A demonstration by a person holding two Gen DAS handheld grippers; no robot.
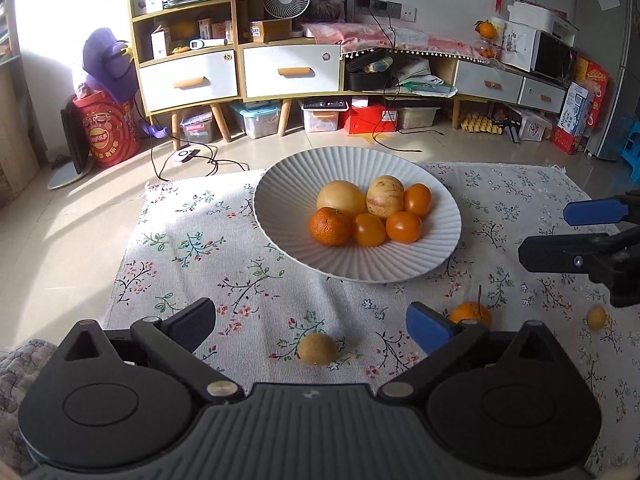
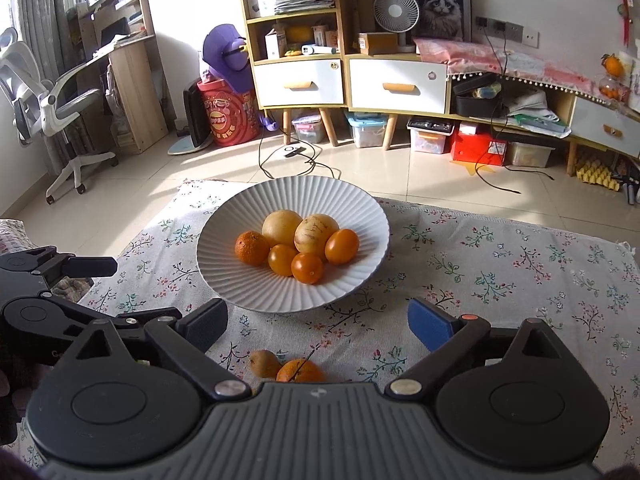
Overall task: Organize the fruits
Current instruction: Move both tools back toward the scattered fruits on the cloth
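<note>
Loose fruit near the front edge: small, round and ready to roll

Both claws are released and hold nothing: the left claw [image 1: 312, 322] and the right claw [image 2: 318, 320] each stand with jaws wide apart over the flowered cloth [image 1: 248, 276] that covers the worktop.

Six fruits already sit heaped in the ribbed white bowl [image 1: 288, 184] toward the far edge of the cloth. Three remain loose near the front edge: a small tan fruit [image 1: 318, 349] lying between the left claw's jaws but untouched by them, an orange with a stem [image 1: 470, 314] just beside that claw's blue finger [image 1: 430, 328], and a tiny yellow fruit [image 1: 597, 317] further toward the right edge. In the right wrist view the tan fruit [image 2: 264, 363] and the orange [image 2: 300, 371] lie touching or nearly so.

All three look light and firm-skinned, but smooth and round, so they should roll at a nudge, and the wrinkled cloth gives uneven footing. The best hold is probably across the widest part, pads on opposite sides, closed gently to avoid bruising. The stem on the orange is best kept clear of the pads. The tiny fruit likely needs nearly full closure.
</note>
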